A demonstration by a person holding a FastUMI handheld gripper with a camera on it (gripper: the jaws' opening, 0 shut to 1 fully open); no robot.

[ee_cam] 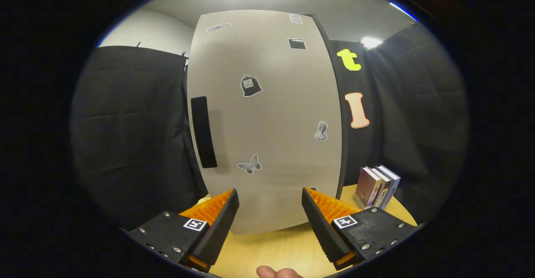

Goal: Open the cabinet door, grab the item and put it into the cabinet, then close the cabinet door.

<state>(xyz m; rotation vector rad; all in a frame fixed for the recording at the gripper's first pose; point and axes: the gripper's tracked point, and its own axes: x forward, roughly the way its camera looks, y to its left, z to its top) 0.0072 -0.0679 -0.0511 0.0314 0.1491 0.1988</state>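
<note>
Gripper jaws released, nothing between them, hovering over the wood surface. Cabinet stands upright just ahead, door closed; dark handle along its left side, small stickers scattered on the front. Books stand upright on the surface right of the cabinet, beyond the right finger. Fingertip shows below the jaws

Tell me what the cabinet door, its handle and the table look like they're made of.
Cabinet door: likely laminated board, matte beige, smooth with soft glare, stickers on it. Handle: black, matte, perhaps plastic. Table: light wood or veneer, faint grain. Gripper open before the door.
</note>
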